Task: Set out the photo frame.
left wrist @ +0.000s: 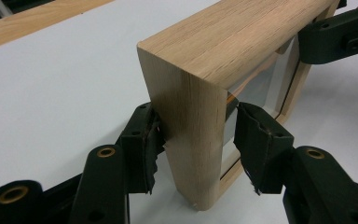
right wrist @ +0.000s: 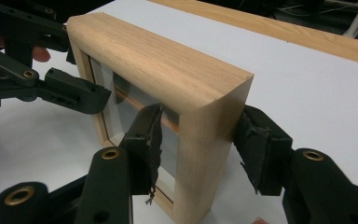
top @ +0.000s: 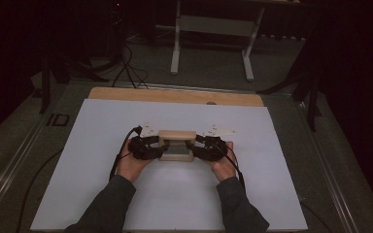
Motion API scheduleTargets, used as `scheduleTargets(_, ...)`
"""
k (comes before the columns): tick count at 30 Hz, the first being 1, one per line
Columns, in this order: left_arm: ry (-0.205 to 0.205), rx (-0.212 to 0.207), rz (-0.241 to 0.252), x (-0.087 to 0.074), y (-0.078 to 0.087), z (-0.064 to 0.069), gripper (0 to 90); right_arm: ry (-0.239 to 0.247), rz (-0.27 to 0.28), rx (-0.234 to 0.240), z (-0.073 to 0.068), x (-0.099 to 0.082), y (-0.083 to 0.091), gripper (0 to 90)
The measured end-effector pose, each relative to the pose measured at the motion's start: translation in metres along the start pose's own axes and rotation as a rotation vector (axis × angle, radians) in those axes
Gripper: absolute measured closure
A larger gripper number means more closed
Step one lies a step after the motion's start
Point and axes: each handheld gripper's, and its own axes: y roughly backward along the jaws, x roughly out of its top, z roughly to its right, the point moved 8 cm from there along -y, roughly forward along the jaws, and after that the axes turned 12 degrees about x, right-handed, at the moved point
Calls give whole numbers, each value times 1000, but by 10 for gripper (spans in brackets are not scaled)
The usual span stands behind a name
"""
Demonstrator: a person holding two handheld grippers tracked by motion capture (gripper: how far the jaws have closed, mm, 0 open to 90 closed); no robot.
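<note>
Upright on the white worktop (top: 102,145) stands a light oak box frame (left wrist: 242,42). Left tongs (left wrist: 193,140) straddle one end. Right tongs (right wrist: 200,140) straddle the other, pads touching wood.

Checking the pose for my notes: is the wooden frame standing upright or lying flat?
Upright. The wooden frame stands on its bottom edge on the white sheet, its glass pane vertical, a side post between each gripper's fingers.

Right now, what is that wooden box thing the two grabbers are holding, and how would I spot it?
Find the big white sheet covering the table; in its middle stands a wooden frame, upright on its edge. It is deep, pale oak with a glass pane set inside, flanked by the left hand-held gripper and the right hand-held gripper, the only wooden block among black parts.
</note>
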Motion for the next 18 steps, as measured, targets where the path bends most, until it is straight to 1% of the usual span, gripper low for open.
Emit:
scheduleTargets(8, 10, -2, -6, 1, -2, -1, 499, -12, 1, -3, 2, 1, -2, 512)
scheduleTargets(18, 37, 7, -7, 2, -5, 0, 492, -21, -4, -2, 6, 3, -3, 509)
